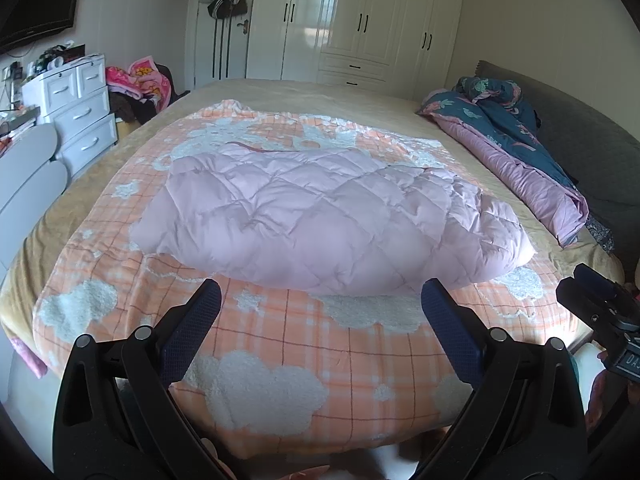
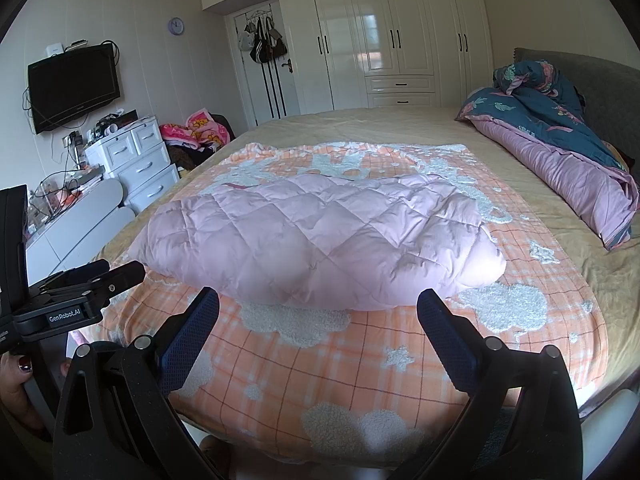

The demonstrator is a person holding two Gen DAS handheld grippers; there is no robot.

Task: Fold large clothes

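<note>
A pink quilted puffy garment (image 1: 320,216) lies folded into a thick bundle on an orange plaid blanket (image 1: 304,344) spread over the bed; it also shows in the right wrist view (image 2: 312,240). My left gripper (image 1: 320,296) is open and empty, held above the blanket just short of the bundle's near edge. My right gripper (image 2: 318,304) is open and empty, also just short of the near edge. The right gripper's body appears at the right of the left wrist view (image 1: 600,312); the left gripper's body appears at the left of the right wrist view (image 2: 80,292).
A rolled teal and purple duvet (image 2: 568,152) lies along the grey headboard (image 2: 608,84) on the right. A white drawer unit (image 2: 136,160) and a pile of clothes (image 2: 196,132) stand left of the bed. White wardrobes (image 2: 384,40) line the far wall.
</note>
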